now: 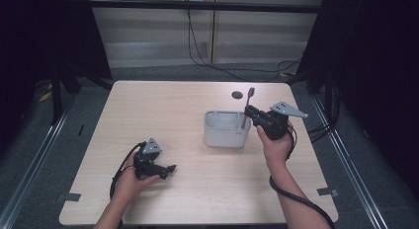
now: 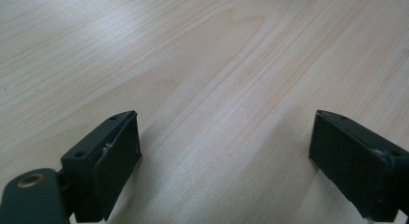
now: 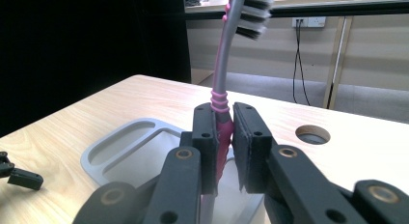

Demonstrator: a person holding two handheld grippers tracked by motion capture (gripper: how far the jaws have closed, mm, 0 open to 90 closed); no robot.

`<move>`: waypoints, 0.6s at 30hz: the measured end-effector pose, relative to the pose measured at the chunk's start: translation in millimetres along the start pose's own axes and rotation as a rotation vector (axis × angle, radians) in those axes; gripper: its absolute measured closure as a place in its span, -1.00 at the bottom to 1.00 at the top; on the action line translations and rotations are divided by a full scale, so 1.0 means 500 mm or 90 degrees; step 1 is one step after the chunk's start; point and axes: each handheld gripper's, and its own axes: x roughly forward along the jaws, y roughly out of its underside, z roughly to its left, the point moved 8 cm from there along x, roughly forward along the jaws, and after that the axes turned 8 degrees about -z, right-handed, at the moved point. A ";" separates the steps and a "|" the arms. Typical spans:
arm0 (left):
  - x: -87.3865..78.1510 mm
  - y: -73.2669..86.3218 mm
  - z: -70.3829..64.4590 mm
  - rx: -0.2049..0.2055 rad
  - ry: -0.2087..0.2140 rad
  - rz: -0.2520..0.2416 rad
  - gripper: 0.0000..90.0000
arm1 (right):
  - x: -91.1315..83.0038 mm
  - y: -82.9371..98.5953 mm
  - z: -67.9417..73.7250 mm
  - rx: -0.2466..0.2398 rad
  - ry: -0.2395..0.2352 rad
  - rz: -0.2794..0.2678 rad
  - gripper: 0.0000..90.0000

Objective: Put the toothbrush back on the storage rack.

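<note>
High view: right claw was pinched on toothbrush above holder.
Left claw: was held spread over desk.

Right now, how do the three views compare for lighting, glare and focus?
High view: table evenly lit, dark surroundings, picture soft overall. Left gripper view: pale glare on the wood at upper left, soft shadows beside the open left gripper. Right gripper view: the right gripper and toothbrush fairly sharp, the brush head slightly blurred, black at left.
</note>
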 end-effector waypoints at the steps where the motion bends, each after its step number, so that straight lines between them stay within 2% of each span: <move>1: 0.000 0.000 0.000 0.000 0.000 0.000 -0.77 | -0.001 0.000 0.001 0.001 0.000 -0.001 0.79; 10: 0.000 0.000 0.000 0.000 0.000 0.000 -0.77 | -0.008 0.006 0.005 -0.010 -0.003 0.008 0.79; 13: 0.000 0.000 0.000 0.000 0.000 0.000 -0.77 | -0.012 0.012 0.008 -0.023 -0.007 0.016 0.78; 18: 0.000 0.000 0.000 0.000 0.000 0.000 -0.77 | -0.016 0.016 0.007 -0.022 -0.008 0.017 0.78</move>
